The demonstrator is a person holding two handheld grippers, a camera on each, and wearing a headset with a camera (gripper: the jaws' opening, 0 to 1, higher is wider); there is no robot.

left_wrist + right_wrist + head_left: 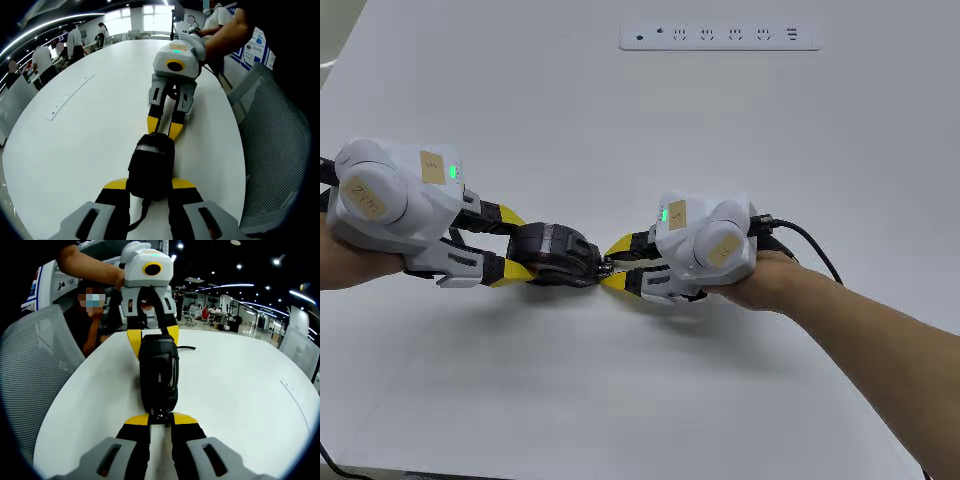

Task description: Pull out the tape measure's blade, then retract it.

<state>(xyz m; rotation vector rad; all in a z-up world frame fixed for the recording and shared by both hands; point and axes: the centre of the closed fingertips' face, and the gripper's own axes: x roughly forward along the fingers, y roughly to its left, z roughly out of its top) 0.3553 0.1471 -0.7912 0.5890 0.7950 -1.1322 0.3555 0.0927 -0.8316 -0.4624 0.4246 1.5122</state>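
Two claws met end to end over the near part of the white bench [620,400], with the black tape measure [557,255] lying between them. Its long axis ran left to right across the head view, in line with both claws, and its mouth faced the right claw [613,265]. The left claw [515,243] was clamped across the rear of the case, one yellow tip on either side. The right claw's tips were drawn close together on the blade end [160,415], right at the mouth, with almost no blade out. The left hand [340,260] gripped its tool at the bench's left edge. The right hand [760,280] came in from the lower right on a level forearm. Farther back a white power strip [718,37] lay flat. Beyond the bench stood a grey mesh chair [35,385], then an open office with ceiling lights and people far off.
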